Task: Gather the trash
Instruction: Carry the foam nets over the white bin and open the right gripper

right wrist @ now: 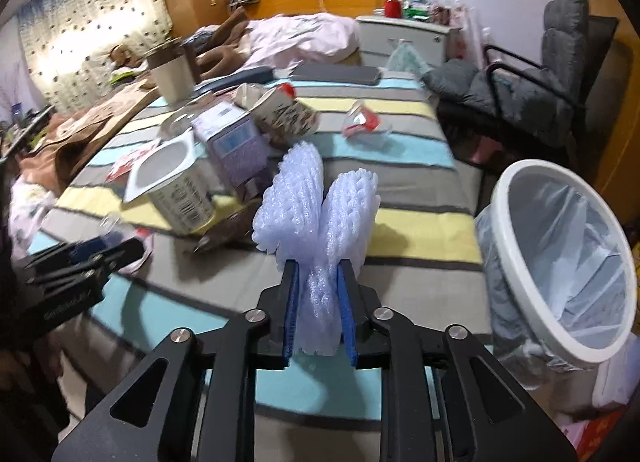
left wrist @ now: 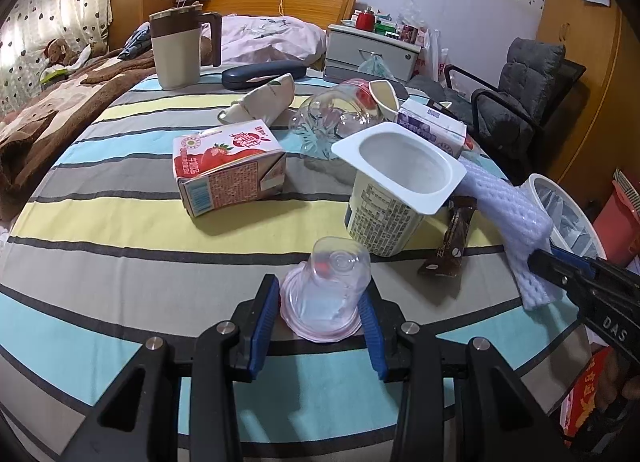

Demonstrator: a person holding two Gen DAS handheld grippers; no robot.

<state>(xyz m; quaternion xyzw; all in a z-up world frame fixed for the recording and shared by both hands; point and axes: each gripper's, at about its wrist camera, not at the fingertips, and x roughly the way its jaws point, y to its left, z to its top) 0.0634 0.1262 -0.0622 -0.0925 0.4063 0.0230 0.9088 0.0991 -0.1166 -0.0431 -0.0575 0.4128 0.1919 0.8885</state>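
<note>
With two pieces in hand: mid-collection.
Right gripper (right wrist: 318, 296): I pinch the foam net (right wrist: 316, 197), held above the tabletop (right wrist: 420, 221).
Left gripper (left wrist: 320, 322): my pads bracket the clear cup (left wrist: 326, 290); grip unclear.
Next: I carry the foam net right, over the bin (right wrist: 520, 262), then release.

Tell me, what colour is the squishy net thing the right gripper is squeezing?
The foam net is white, faintly bluish, seen best in the right wrist view.

Right tool (right wrist: 319, 314) pinching white foam net (right wrist: 320, 205), striped table (right wrist: 404, 189) below, lined white bin (right wrist: 560, 262) at right
</note>
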